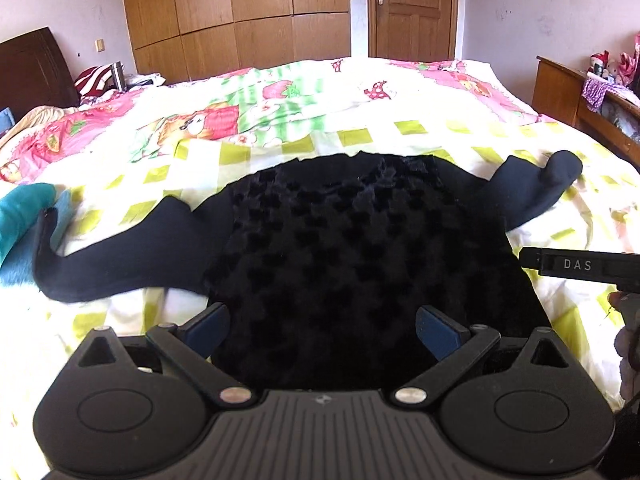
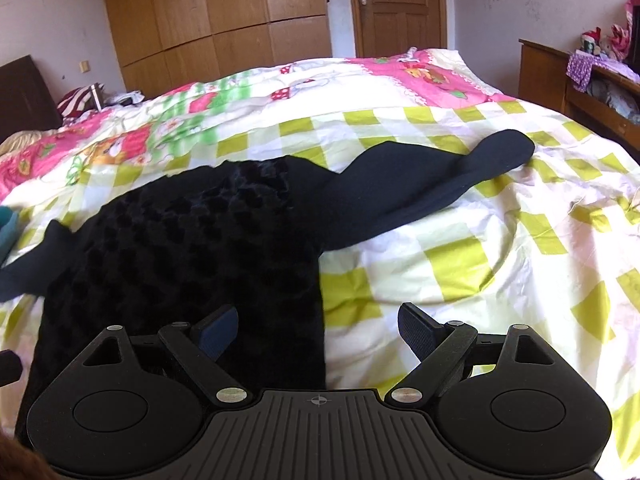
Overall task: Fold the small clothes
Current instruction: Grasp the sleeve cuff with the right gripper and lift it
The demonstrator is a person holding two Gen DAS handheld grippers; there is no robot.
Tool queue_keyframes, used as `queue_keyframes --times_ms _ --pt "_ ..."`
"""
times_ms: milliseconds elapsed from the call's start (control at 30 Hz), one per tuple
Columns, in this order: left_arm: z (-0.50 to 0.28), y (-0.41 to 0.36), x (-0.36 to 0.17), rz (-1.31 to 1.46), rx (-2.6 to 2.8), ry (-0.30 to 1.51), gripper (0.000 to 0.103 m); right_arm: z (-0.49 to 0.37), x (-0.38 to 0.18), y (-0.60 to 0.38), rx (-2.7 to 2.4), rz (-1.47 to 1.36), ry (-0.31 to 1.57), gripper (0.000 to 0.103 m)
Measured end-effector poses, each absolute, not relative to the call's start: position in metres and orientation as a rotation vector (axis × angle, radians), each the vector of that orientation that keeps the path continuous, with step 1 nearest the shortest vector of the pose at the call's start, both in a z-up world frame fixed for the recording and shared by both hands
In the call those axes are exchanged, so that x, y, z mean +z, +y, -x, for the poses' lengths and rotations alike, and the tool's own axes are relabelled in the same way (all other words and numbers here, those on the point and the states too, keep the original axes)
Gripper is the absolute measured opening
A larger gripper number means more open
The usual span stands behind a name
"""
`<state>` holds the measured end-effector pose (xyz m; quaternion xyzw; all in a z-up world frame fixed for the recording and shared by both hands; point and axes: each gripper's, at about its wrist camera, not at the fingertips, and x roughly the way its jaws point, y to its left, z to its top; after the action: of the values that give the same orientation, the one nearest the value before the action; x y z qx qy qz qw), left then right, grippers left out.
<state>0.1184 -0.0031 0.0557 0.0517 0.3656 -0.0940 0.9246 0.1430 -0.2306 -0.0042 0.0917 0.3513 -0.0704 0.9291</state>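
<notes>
A small black top (image 1: pixel 360 248) lies flat on the bed, its textured body in the middle and both sleeves spread out to the sides. My left gripper (image 1: pixel 322 334) hovers open over the near part of the body, nothing between its blue pads. In the right wrist view the same black top (image 2: pixel 192 248) fills the left half, with its right sleeve (image 2: pixel 432 184) stretched toward the far right. My right gripper (image 2: pixel 318 334) stands open above the garment's right edge, holding nothing. The right gripper's finger (image 1: pixel 576 266) shows at the right edge of the left wrist view.
The bed has a white and yellow-green checked sheet (image 2: pixel 480 272) and a pink and green cartoon quilt (image 1: pixel 248 112) beyond. A teal cloth (image 1: pixel 24 216) lies at the left. A wooden wardrobe (image 1: pixel 240 12), a door (image 1: pixel 412 8) and a side cabinet (image 1: pixel 568 92) stand around.
</notes>
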Motion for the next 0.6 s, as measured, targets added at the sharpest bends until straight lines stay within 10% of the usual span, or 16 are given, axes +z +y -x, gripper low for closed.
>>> queue_keyframes --times_ms 300,367,433,600 --pt "-0.223 -0.055 0.005 -0.181 -0.268 0.714 0.103 -0.239 -0.048 -0.295 -0.242 -0.511 0.741 0.082" --pt "-0.242 -0.067 -0.011 -0.209 -0.271 0.718 0.103 -0.25 -0.05 -0.299 -0.283 -0.509 0.705 0.063" --pt "-0.258 -0.078 -0.022 -0.22 -0.27 0.737 0.103 -0.259 -0.051 -0.306 -0.335 -0.515 0.682 0.015" --pt "-0.283 -0.114 -0.042 -0.218 -0.31 0.762 0.103 -0.263 -0.051 -0.343 -0.363 -0.64 0.616 0.006"
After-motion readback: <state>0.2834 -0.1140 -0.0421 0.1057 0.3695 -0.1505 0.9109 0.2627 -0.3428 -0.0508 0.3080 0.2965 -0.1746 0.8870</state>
